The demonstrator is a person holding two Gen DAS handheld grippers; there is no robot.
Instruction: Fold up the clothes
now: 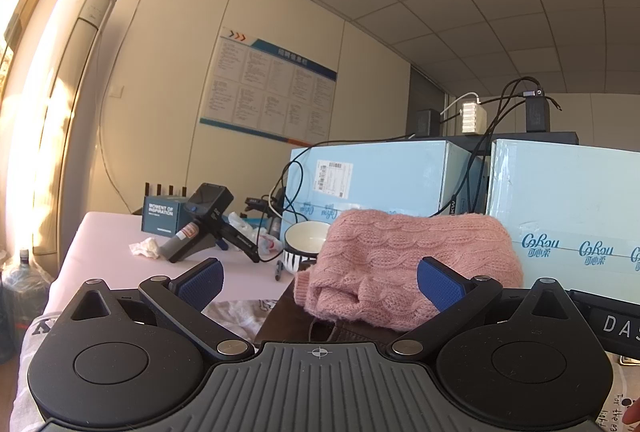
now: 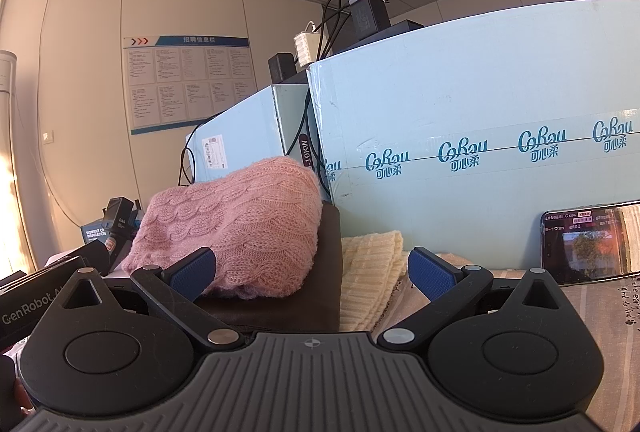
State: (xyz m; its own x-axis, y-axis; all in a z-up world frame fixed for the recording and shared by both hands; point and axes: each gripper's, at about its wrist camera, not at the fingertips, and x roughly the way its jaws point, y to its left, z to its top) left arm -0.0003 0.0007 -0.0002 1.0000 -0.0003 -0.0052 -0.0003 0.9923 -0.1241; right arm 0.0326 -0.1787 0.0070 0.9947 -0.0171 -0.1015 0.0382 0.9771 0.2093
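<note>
Here, left wrist view: left gripper (image 1: 319, 278), blue ribbed pads spread wide, nothing between them; pink sweater (image 1: 416, 260), cable-knit, fuzzy and soft, folded into a rounded bundle, lies straight ahead and just beyond the fingertips, long axis running left to right across the view, atop a dark brown folded garment (image 1: 288, 316); a striped bowl (image 1: 304, 244) just behind and left of it; pale blue cartons (image 1: 560, 192) behind; pale pink table (image 1: 104, 244) beyond, with a black handheld device (image 1: 212, 220). Next, right wrist view: right gripper (image 2: 312, 274), pads likewise apart and empty; pink sweater (image 2: 240, 228) ahead and left of centre, its near edge touching or just behind the left pad, which of the two cannot be told; dark brown folded garment (image 2: 320, 272), smooth and boxy, beneath it; cream ribbed knit (image 2: 372, 272), flat, directly between the fingers and nearer the right one; phone (image 2: 592, 244) propped against the carton at right. Judgement: the left gripper faces the pink bundle more squarely; the right sits nearer the cream knit
</note>
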